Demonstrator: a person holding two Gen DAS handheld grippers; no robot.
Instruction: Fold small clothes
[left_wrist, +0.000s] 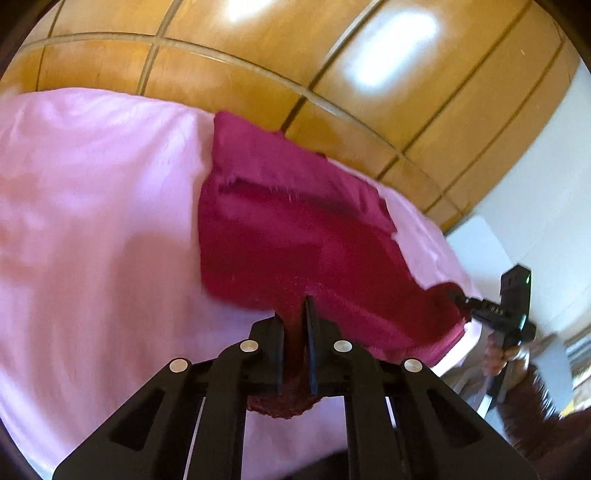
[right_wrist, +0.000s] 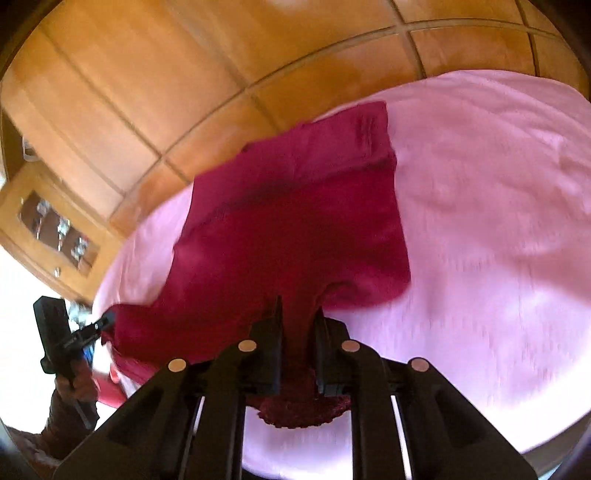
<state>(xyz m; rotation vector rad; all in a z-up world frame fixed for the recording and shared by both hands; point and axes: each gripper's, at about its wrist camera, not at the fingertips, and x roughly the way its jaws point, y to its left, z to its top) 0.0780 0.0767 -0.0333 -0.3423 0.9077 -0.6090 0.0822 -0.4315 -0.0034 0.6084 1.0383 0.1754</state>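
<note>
The fold has barely begun: the left gripper (left_wrist: 295, 325) and right gripper (right_wrist: 297, 325) each pinch the red garment's (left_wrist: 280, 236) near edge, lifted off the pink-covered surface (left_wrist: 92, 221).

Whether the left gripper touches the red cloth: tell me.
Touching. The left wrist view shows the left gripper pinching a fold of the red cloth between its closed fingers.

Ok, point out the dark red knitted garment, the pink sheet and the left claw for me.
Dark red knitted garment (left_wrist: 280, 236): left wrist view, on its flat middle.
Pink sheet (left_wrist: 92, 221): left wrist view, on bare fabric beside the garment.
Left claw (left_wrist: 294, 325): left wrist view, on the garment fold pinched between its fingers.
</note>
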